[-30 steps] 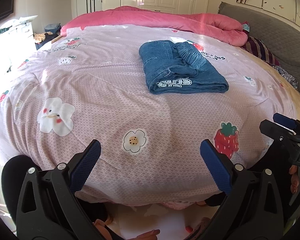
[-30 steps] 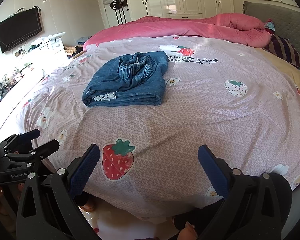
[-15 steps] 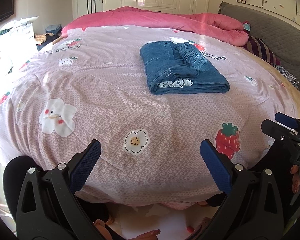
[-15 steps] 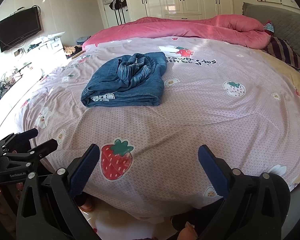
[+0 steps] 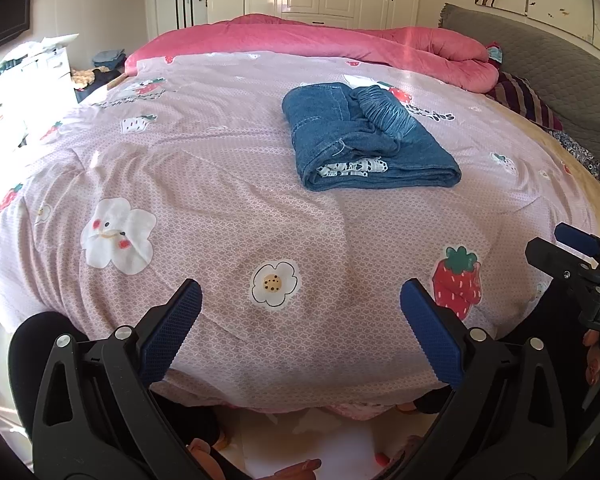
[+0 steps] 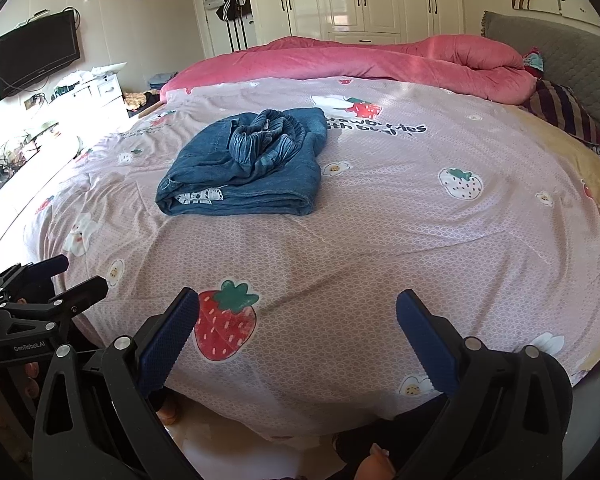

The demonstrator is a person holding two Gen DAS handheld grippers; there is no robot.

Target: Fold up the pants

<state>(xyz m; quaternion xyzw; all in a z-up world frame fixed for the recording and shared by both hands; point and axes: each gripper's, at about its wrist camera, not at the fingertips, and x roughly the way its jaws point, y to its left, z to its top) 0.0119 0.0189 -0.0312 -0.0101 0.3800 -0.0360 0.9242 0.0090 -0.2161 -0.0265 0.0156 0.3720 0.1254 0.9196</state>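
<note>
Presently: denim pants [image 5: 364, 136], folded in a compact bundle mid-bed on the pink strawberry-print cover [image 5: 220, 184]. Likely soft, moderately heavy; best pinched at the thick folded edge. Left gripper [image 5: 300, 320] and right gripper [image 6: 298, 324]: jaws apart, empty, well short.

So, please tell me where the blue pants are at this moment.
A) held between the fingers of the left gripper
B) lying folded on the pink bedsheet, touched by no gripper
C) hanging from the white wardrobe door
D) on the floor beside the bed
B: the folded pants lie on the bedsheet, while the left gripper and the right gripper are both open and empty, near the edge of the bed.
</note>
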